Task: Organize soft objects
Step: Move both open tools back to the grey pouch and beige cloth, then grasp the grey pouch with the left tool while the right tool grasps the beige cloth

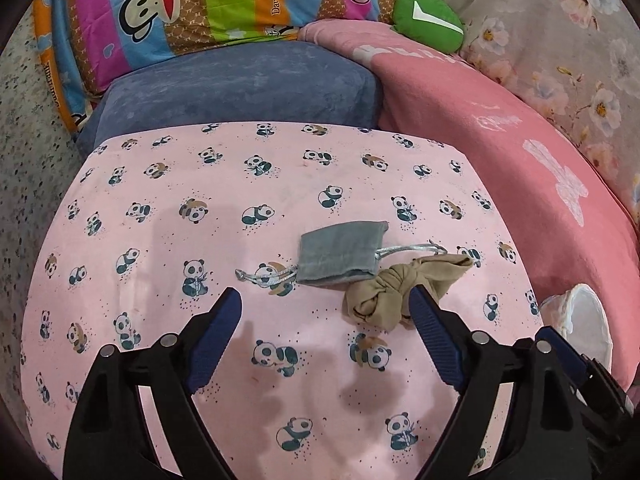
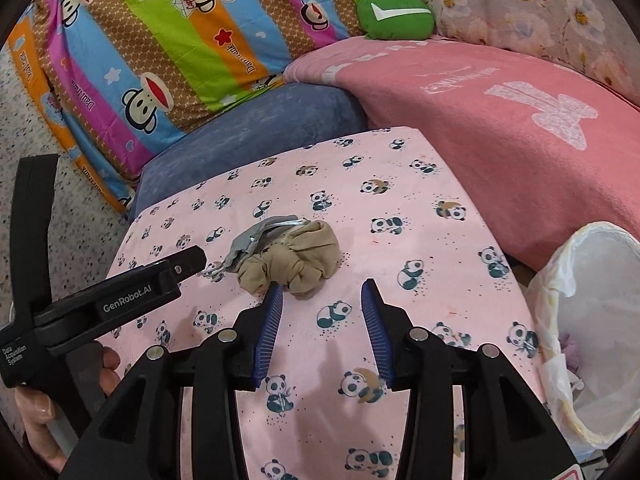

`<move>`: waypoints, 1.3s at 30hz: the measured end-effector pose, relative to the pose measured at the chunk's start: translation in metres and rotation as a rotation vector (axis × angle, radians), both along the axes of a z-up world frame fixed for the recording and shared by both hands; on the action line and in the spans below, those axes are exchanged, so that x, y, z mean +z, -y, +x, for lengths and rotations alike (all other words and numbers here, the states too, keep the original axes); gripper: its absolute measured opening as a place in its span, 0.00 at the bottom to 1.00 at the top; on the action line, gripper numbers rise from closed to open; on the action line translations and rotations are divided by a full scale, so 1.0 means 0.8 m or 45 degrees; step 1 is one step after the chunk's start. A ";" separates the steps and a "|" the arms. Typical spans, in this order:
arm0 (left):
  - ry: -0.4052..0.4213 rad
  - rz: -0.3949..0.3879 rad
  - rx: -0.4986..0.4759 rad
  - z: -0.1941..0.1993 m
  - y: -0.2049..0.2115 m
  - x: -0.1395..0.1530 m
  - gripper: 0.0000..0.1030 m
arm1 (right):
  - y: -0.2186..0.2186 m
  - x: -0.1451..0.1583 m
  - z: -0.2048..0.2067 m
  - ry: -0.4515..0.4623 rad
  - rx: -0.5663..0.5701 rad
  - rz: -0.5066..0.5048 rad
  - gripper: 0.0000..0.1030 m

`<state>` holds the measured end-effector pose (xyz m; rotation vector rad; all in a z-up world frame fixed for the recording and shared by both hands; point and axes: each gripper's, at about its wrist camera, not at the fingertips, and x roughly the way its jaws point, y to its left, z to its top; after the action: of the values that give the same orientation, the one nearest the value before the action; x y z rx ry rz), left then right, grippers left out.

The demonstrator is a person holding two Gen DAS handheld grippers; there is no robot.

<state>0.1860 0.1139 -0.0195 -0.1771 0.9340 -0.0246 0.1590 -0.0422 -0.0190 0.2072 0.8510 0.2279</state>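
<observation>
On the panda-print worktop (image 1: 160,240), the left hand-held gripper (image 1: 325,298) hovers spread wide, empty. A grey pouch (image 1: 342,252) touches a knotted beige stocking (image 1: 384,292) (silver cords trailing). The right hand-held gripper (image 2: 322,286) gapes empty beside a white bag (image 2: 592,320).

From the right wrist, the grey pouch (image 2: 245,245) was mostly buried behind the beige stocking bundle (image 2: 294,262). The white bag (image 2: 588,320) got chopped off by the right edge, contents too blurry.
</observation>
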 end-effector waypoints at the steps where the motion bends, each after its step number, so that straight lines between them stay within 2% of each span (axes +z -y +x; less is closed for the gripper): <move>1: -0.006 -0.012 -0.006 0.007 0.000 -0.003 0.79 | -0.006 -0.004 0.005 -0.002 0.003 -0.002 0.43; 10: -0.056 -0.069 -0.059 0.053 0.009 -0.031 0.78 | -0.016 -0.033 0.055 -0.032 -0.046 0.022 0.44; 12: -0.072 -0.077 -0.075 0.060 0.010 -0.037 0.71 | -0.018 -0.039 0.067 -0.038 -0.047 0.018 0.44; 14: -0.100 -0.106 -0.094 0.067 0.009 -0.045 0.58 | -0.020 -0.047 0.077 -0.049 -0.033 0.020 0.44; 18: -0.143 -0.175 -0.103 0.074 0.002 -0.059 0.42 | -0.015 -0.057 0.097 -0.065 -0.014 0.049 0.44; 20: -0.156 -0.221 -0.119 0.074 -0.002 -0.062 0.29 | -0.015 -0.063 0.104 -0.074 -0.006 0.067 0.44; 22: -0.152 -0.230 -0.122 0.072 -0.003 -0.061 0.24 | -0.017 -0.068 0.113 -0.085 0.005 0.084 0.44; 23: -0.148 -0.232 -0.127 0.071 -0.003 -0.060 0.18 | -0.019 -0.071 0.116 -0.089 0.008 0.088 0.43; 26: -0.140 -0.226 -0.123 0.068 -0.003 -0.056 0.14 | -0.024 -0.076 0.122 -0.107 0.026 0.090 0.28; 28: -0.134 -0.219 -0.113 0.063 -0.005 -0.051 0.12 | -0.026 -0.075 0.122 -0.116 0.034 0.090 0.10; 32: -0.110 -0.208 -0.102 0.055 -0.003 -0.036 0.11 | -0.027 -0.068 0.110 -0.081 0.030 0.082 0.09; 39: -0.055 -0.174 -0.109 0.031 0.020 0.000 0.11 | -0.010 -0.033 0.079 0.009 0.013 0.096 0.08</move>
<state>0.2109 0.0980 -0.0198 -0.2645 0.9831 -0.1646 0.2218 -0.0342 -0.0453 0.2719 0.8372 0.2706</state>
